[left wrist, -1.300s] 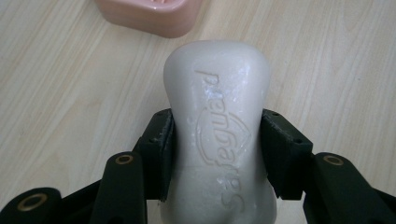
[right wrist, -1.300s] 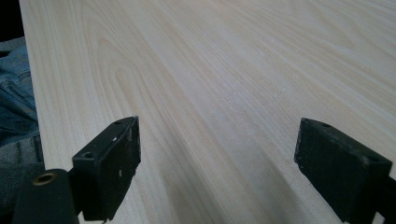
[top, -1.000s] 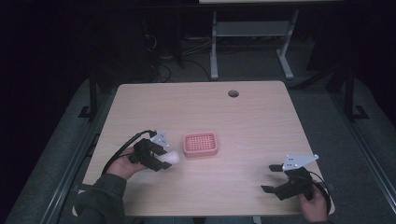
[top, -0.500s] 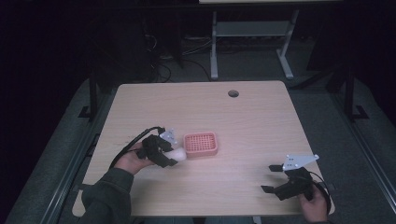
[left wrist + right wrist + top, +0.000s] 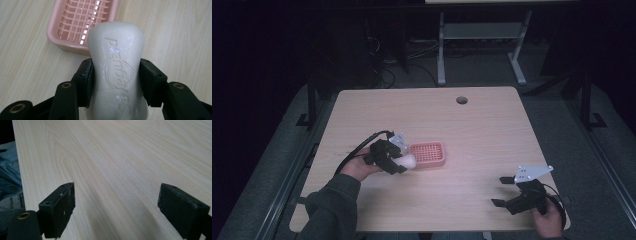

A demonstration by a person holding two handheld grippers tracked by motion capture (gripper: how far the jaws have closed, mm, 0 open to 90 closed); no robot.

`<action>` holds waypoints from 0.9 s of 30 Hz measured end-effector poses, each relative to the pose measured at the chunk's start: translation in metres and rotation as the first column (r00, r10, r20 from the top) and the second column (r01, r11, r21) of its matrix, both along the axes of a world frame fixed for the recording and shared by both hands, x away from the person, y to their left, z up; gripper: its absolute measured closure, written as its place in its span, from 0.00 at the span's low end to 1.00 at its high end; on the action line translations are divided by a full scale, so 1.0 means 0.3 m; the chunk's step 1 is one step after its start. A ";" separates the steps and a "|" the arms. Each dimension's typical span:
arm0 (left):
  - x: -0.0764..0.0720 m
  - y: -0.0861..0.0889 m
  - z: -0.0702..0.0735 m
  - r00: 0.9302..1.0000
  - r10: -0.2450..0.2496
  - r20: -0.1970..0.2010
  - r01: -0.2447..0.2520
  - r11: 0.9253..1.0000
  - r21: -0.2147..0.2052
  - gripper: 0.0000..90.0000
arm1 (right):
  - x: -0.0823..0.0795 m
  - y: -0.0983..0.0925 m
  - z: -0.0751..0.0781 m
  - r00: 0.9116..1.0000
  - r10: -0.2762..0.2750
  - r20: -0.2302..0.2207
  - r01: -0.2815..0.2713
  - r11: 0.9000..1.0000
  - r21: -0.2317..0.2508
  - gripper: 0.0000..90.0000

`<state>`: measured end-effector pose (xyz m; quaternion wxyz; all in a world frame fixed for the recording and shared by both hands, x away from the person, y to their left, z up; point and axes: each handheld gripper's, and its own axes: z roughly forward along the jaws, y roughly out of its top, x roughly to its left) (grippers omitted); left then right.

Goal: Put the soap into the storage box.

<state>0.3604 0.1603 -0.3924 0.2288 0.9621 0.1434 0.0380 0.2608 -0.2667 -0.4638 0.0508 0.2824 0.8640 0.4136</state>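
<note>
Left gripper view: the left gripper (image 5: 116, 82) pinches the white soap (image 5: 117, 65) at its waist, low centre of the frame, with the pink dish (image 5: 82, 25) just beyond at upper left. To finish well, I would carry the soap level over the near rim, centre it above the grid, then lower it before letting go. In the high view the right gripper (image 5: 504, 192), jaws spread and empty, sits at lower right near the tabletop (image 5: 482, 135) edge, well apart, and bare wood surrounds the dish.
</note>
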 end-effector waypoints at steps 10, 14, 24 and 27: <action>0.034 -0.042 0.009 1.000 -0.015 -0.001 0.015 1.000 0.008 0.55 | 0.000 -0.001 -0.001 1.000 -0.001 0.000 0.001 1.000 0.006 0.16; 0.050 -0.062 0.009 1.000 -0.022 -0.006 0.022 1.000 0.009 0.55 | 0.000 -0.003 -0.001 1.000 -0.001 0.000 0.001 1.000 0.008 0.16; 0.078 -0.090 0.009 1.000 -0.028 -0.005 0.028 1.000 0.014 0.55 | 0.000 -0.003 -0.001 1.000 0.000 0.001 0.000 1.000 0.009 0.16; 0.087 -0.094 0.007 1.000 -0.028 -0.012 0.028 1.000 0.010 0.55 | 0.000 -0.004 0.000 1.000 0.000 0.000 0.000 1.000 0.009 0.16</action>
